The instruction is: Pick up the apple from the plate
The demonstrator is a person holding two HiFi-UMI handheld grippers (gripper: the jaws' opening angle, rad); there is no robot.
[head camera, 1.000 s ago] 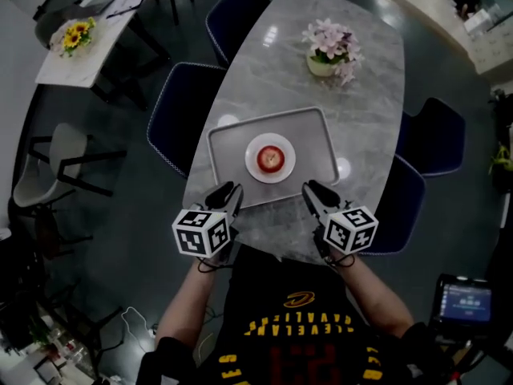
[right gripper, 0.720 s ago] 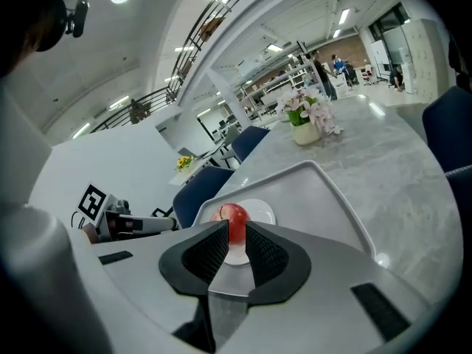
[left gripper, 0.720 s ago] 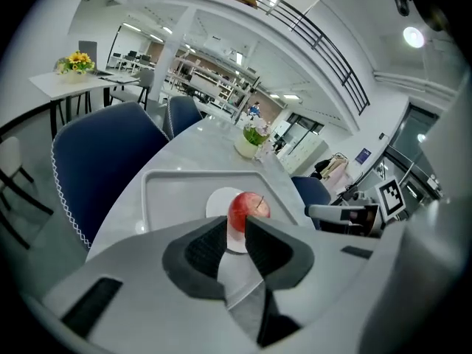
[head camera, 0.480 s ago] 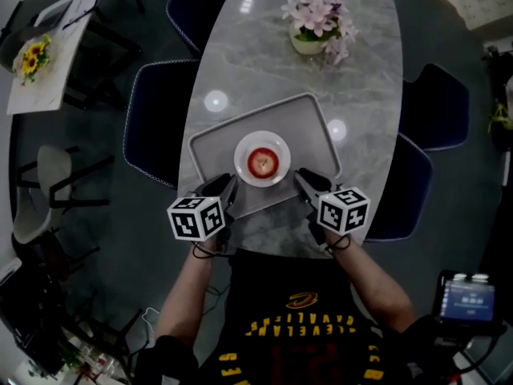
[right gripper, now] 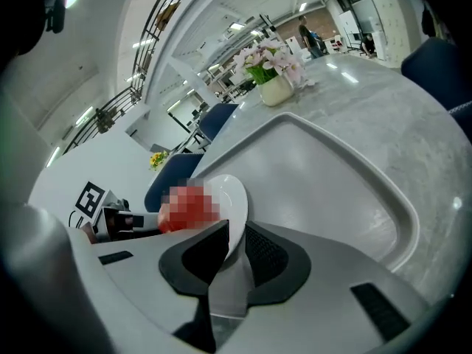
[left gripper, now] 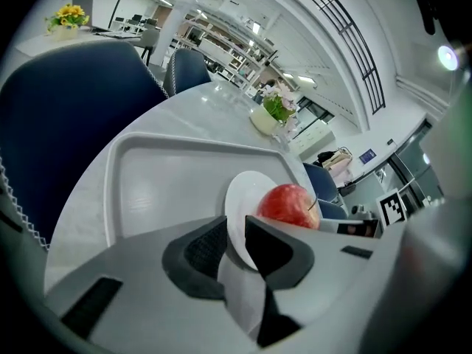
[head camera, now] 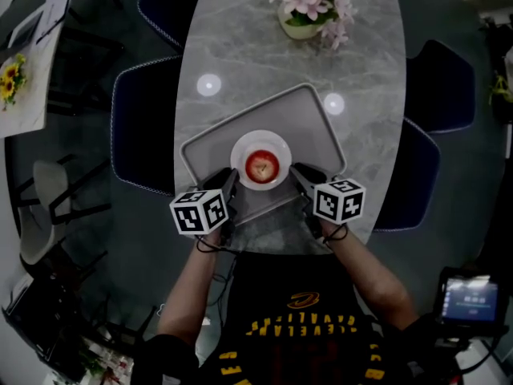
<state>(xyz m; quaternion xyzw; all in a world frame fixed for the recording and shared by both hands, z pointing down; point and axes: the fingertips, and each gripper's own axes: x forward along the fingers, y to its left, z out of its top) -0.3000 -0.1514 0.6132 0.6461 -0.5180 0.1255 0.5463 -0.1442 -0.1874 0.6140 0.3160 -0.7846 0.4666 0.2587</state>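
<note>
Both grippers have closed in on the plate (head camera: 240, 147) since a second ago. From above, my left gripper (head camera: 228, 181) and right gripper (head camera: 298, 173) touch its opposite rims. The apple (head camera: 261, 166) sits at the plate's middle, the tray (head camera: 200, 143) lies under it, and the flowerpot (head camera: 303, 14) stands well beyond.

Left gripper view: jaws pinched on the plate's rim, apple just behind. Right gripper view: jaws likewise clamped on the rim, tray wall beyond the plate.
</note>
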